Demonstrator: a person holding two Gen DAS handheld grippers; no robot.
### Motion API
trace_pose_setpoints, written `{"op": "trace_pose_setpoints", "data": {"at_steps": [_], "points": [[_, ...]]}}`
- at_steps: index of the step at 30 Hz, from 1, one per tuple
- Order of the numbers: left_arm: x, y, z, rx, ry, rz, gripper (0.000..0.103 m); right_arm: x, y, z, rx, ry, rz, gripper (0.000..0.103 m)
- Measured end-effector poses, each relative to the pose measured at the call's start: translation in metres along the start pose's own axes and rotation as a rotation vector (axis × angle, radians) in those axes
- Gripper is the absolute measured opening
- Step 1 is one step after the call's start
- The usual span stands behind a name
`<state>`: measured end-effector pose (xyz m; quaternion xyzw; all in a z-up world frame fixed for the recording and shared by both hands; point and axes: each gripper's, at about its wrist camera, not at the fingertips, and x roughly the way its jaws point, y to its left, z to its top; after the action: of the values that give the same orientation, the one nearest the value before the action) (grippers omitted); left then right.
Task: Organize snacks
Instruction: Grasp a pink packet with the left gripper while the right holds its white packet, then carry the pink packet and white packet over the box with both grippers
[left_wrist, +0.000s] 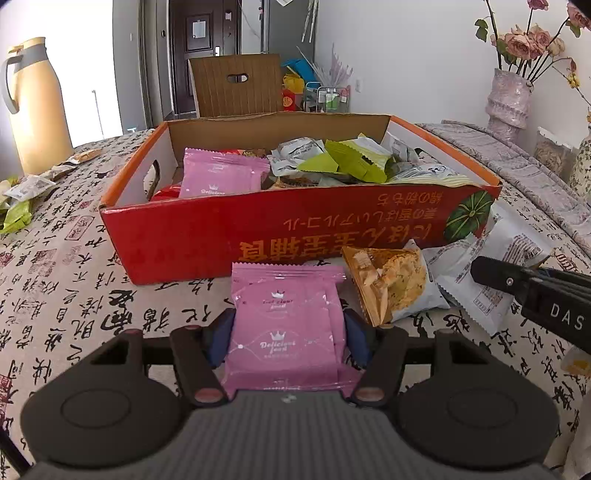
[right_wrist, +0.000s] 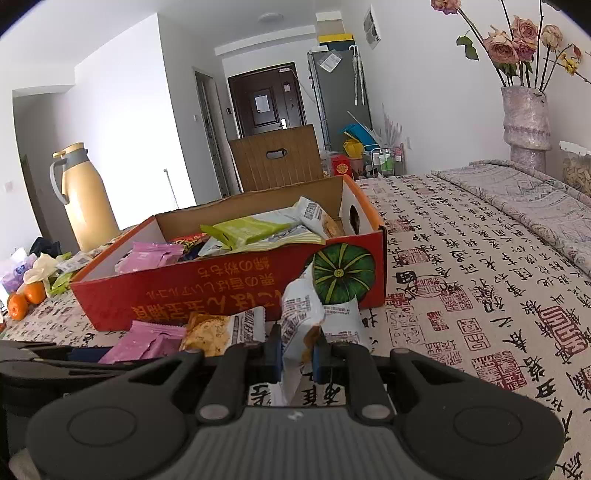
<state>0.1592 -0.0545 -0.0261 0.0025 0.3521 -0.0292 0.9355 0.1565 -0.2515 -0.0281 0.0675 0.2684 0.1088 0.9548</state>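
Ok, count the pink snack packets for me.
2 in plain view: one pink packet clamped in the left tongs in front of the red box, another lying inside the box at its left end. More may be buried under other snacks.

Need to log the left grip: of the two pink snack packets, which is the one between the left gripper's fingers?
The pink packet on the tablecloth in front of the red box, clamped by the left gripper. The other pink packet lies inside the box.
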Motion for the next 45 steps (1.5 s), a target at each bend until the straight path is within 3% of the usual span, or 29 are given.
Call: {"op": "trace_pose_setpoints", "data": {"at_steps": [18, 25, 36, 45], "points": [[0.003, -0.002, -0.001, 0.008, -0.004, 0.028, 0.063, 0.003, -0.004, 0.001, 0.018, 0.007, 0.024, 0.014], [-0.003, -0.007, -0.005, 0.038, -0.026, 0.087, 0.063, 0.002, -0.004, 0.000, 0.019, 0.001, 0.027, 0.014], [-0.037, 0.005, -0.009, -0.006, -0.082, 0.108, 0.063, -0.003, -0.003, -0.001, 0.013, -0.025, 0.026, 0.015], [-0.081, 0.010, 0.010, -0.021, -0.192, 0.079, 0.063, -0.036, 0.003, 0.008, -0.010, -0.126, 0.060, 0.015]]}}
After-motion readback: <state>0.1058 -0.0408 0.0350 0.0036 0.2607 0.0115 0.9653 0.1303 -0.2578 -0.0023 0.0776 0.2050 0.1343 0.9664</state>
